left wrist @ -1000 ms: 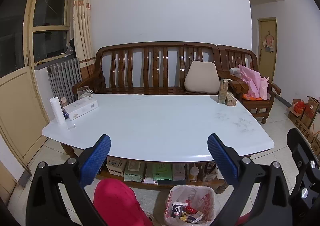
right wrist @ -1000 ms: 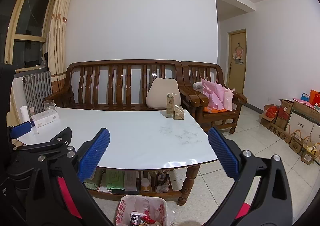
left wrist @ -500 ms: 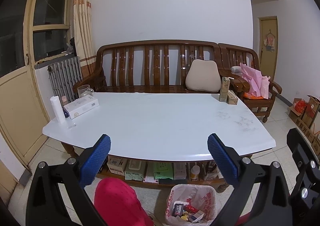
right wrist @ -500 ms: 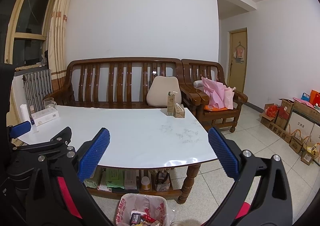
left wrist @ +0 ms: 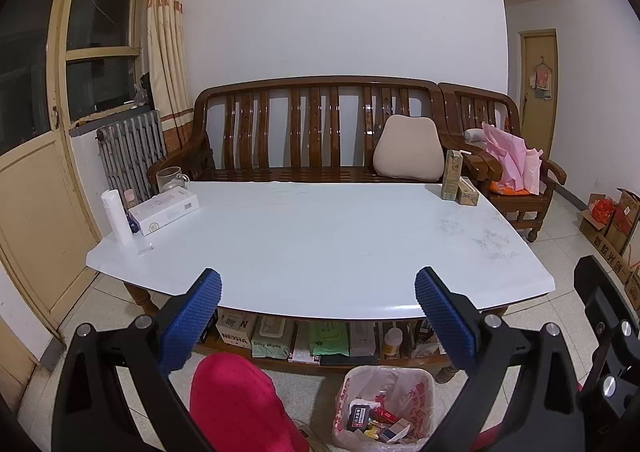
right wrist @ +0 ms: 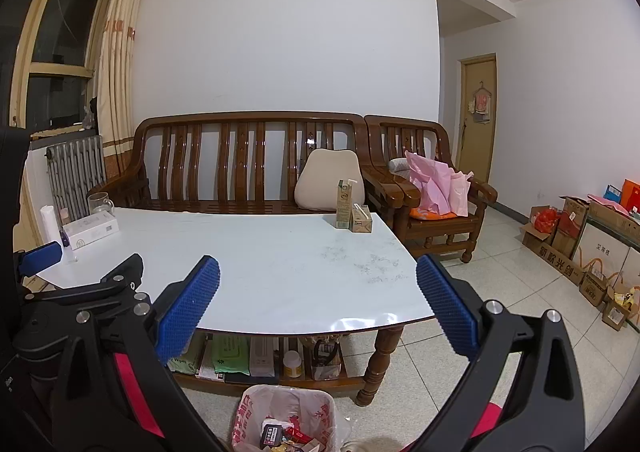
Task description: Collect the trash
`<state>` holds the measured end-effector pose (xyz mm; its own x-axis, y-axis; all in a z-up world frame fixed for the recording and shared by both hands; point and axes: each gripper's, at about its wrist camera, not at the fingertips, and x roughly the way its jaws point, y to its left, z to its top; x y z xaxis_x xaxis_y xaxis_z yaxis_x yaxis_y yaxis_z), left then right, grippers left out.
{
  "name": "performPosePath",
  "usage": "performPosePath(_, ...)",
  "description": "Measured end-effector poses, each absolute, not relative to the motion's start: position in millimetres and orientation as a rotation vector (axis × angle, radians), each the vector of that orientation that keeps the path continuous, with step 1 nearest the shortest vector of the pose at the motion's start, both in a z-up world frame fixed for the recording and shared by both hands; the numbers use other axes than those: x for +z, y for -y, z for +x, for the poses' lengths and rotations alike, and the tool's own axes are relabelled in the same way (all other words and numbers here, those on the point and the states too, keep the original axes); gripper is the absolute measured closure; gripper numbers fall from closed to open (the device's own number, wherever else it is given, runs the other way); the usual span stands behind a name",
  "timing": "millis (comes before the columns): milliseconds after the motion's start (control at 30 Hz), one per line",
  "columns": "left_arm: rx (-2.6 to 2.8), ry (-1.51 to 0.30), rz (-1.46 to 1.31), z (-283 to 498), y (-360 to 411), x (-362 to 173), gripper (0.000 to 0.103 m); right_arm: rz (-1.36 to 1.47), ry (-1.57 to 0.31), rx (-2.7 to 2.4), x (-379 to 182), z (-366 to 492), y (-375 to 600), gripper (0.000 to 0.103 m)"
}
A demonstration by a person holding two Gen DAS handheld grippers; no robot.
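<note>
Both cameras show almost the same scene as a second ago, with only a slight forward drift toward the white surface (left wrist: 320, 236). The left gripper (left wrist: 318, 318) hangs with its blue pads spread wide and nothing between them, just short of the surface's near edge. The right gripper (right wrist: 318, 312) is likewise spread and empty, near the surface's right front corner. On the floor below the near edge stands the trash bin (left wrist: 384, 408), lined with a plastic bag and holding wrappers and small packets. At the far right corner of the surface a tall carton (right wrist: 345, 204) stands upright, touching a small box (right wrist: 361, 219) beside it. At the left edge lie a tissue box (left wrist: 165, 210), a white roll (left wrist: 116, 216) and a glass mug (left wrist: 171, 178).
</note>
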<state>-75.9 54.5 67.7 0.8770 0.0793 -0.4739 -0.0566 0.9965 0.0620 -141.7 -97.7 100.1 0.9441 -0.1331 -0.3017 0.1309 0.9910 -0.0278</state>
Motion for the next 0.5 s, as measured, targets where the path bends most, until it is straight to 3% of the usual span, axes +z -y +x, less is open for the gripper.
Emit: performPosePath(500,0.069,-0.499,0.046,-74.4,-56.1,66.8,0.008,-0.008,-0.307,-0.131,99.5,-141.3,97.0,0.007)
